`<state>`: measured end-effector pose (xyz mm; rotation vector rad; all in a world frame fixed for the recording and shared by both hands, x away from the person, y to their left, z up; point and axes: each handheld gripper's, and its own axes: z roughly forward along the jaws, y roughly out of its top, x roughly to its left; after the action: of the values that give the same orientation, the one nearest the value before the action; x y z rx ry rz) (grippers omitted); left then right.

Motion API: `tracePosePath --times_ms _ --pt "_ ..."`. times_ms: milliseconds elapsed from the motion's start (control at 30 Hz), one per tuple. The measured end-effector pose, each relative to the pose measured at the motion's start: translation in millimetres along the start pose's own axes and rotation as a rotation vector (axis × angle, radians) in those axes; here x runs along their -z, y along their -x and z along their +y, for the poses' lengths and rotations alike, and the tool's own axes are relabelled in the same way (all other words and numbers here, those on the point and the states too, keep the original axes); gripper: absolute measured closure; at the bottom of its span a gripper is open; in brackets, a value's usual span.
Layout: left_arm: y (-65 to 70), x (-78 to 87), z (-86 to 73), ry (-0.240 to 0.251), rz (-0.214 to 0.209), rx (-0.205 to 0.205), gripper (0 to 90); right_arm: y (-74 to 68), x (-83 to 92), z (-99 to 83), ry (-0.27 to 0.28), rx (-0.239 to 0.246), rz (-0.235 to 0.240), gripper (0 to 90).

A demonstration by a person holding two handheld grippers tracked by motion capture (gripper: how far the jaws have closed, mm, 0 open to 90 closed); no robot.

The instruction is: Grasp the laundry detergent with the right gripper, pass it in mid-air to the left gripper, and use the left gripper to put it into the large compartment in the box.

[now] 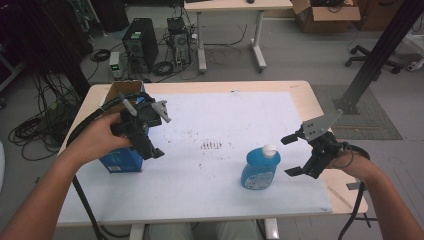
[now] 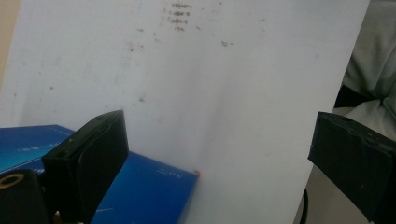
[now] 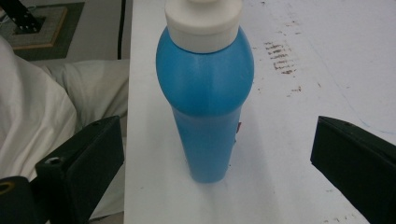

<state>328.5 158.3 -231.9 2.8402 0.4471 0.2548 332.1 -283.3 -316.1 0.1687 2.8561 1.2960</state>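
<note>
A blue bottle [image 1: 260, 171] with a white cap [image 1: 269, 149] stands upright on the white mat [image 1: 220, 115], right of centre. My right gripper [image 1: 293, 155] is just to the bottle's right, open, one jaw on either side of its line and neither touching it. In the right gripper view the bottle [image 3: 205, 107] stands close ahead, between the spread jaws of that gripper [image 3: 217, 135]. My left gripper [image 1: 144, 132] hovers open over a blue box [image 1: 121, 161] at the mat's left edge. In the left gripper view the box [image 2: 144, 189] lies under the left jaw of the open gripper [image 2: 215, 154].
The mat covers a wooden table [image 1: 305, 95] with bare edges at the sides. The blue box has brown open flaps [image 1: 120, 90] at its far end. On the floor beyond are a computer tower [image 1: 140, 42], cables and another desk [image 1: 230, 7]. A black pole [image 1: 375, 60] rises at right.
</note>
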Motion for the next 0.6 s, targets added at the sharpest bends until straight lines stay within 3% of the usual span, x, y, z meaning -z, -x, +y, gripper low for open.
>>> tracePosePath --times_ms 600 --pt "2.7 -1.4 1.9 -0.002 0.000 0.007 5.1 -1.8 -9.8 -19.8 0.038 -0.034 0.000 2.1"
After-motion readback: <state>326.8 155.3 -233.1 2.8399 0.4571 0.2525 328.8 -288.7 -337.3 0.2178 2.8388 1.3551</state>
